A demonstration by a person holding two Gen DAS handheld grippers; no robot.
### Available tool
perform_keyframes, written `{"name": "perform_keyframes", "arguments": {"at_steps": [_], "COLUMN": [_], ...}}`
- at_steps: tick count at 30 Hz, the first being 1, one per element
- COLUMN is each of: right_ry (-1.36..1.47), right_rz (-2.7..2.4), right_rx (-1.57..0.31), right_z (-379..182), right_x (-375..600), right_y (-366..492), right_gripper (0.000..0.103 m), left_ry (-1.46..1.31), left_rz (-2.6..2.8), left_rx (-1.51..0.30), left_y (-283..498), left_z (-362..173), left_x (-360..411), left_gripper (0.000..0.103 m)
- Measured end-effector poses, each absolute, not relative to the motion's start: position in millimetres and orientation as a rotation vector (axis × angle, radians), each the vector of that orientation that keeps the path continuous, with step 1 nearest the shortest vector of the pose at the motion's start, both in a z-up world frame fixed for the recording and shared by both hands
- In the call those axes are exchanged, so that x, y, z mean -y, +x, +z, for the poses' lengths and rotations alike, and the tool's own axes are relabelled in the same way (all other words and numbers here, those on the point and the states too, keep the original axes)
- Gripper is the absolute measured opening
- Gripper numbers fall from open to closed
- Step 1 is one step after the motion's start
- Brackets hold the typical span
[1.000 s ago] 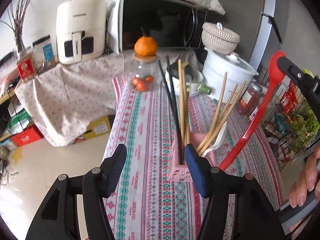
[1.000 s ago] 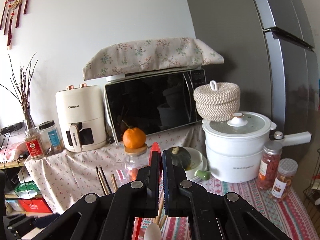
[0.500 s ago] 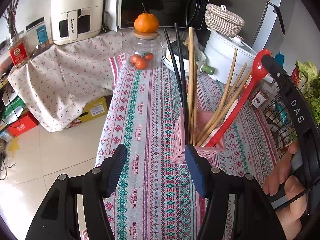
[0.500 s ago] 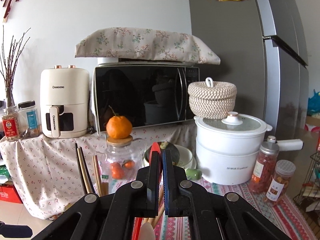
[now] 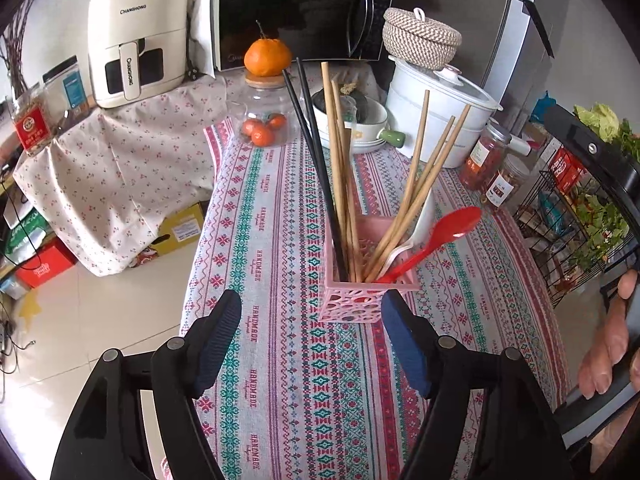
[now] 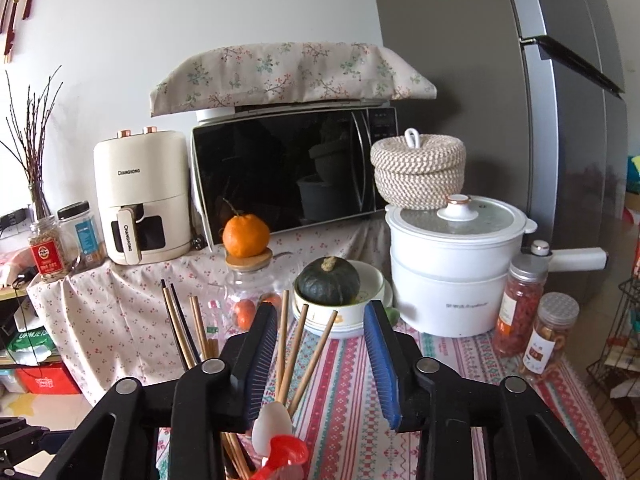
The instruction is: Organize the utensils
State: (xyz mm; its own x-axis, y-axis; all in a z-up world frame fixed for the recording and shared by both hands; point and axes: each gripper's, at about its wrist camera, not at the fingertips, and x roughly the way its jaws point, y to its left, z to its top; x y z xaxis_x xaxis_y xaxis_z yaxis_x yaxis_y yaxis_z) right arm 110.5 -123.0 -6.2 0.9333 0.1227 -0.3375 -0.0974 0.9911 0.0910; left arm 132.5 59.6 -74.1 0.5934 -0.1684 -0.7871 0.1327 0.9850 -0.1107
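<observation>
- Left wrist view: a pink perforated holder (image 5: 362, 280) stood on the patterned tablecloth (image 5: 276, 208), near the middle of the table and just ahead of the left gripper (image 5: 311, 322).
- In the holder stood 2 black chopsticks (image 5: 314, 168), a bunch of wooden chopsticks (image 5: 416, 184) fanned to either side, a white spoon (image 5: 420, 224) and a red spoon (image 5: 436, 238) leaning out to the right, bowl uppermost.
- The left gripper's jaws were spreading apart and gripped nothing; the right pad (image 5: 404, 344) sat close to the holder's near corner, though I could not tell if it touched.
- At the right edge a hand (image 5: 608, 344) grasped the handle of the other tool.
- Beyond the holder stood a glass jar (image 5: 262, 120) with an orange (image 5: 267, 58) on its lid, a white pot (image 5: 436, 120), an air fryer (image 5: 136, 40) and a microwave (image 5: 296, 20); a wire rack (image 5: 580, 216) crowded the table's right side.
- Right wrist view: the right gripper (image 6: 320, 356) hung above the holder's contents with its jaws parting; wooden chopstick tips (image 6: 298, 344) rose between the pads, but neither pad pressed on them.
- The white spoon (image 6: 272, 424) and red spoon (image 6: 286, 454) lay loose just below the jaws.
- Behind stood a green squash (image 6: 329, 282) in a bowl (image 6: 372, 280), a woven basket (image 6: 418, 174) on the pot, and 2 jars (image 6: 536, 320) by the fridge (image 6: 500, 80).
</observation>
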Motion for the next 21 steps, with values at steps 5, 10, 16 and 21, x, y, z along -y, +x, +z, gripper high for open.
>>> {"name": "perform_keyframes", "arguments": {"at_steps": [5, 10, 16, 21], "right_ry": [0.079, 0.069, -0.003, -0.025], "right_rz": [0.119, 0.046, -0.009, -0.064], "right_rx": [-0.431, -0.519, -0.596, -0.648], "right_z": [6.2, 16.6, 21.7, 18.4], "right_x": [142.1, 156.3, 169.9, 183.3], "right_y": [88.3, 65.7, 40.7, 26.2], "right_gripper": [0.068, 0.087, 0.102, 0.102], "left_ry": [-0.037, -0.004, 0.026, 0.047], "left_rz": [-0.166, -0.142, -0.141, -0.132], "left_rx": [-0.868, -0.826, -0.748, -0.706], "left_y": [113.8, 88.2, 54.6, 36.6], "left_z": [-57.0, -37.8, -13.9, -3.2], "left_x": [-48.9, -35.2, -20.5, -7.0], "left_gripper": [0.085, 0.094, 0.099, 0.100]}}
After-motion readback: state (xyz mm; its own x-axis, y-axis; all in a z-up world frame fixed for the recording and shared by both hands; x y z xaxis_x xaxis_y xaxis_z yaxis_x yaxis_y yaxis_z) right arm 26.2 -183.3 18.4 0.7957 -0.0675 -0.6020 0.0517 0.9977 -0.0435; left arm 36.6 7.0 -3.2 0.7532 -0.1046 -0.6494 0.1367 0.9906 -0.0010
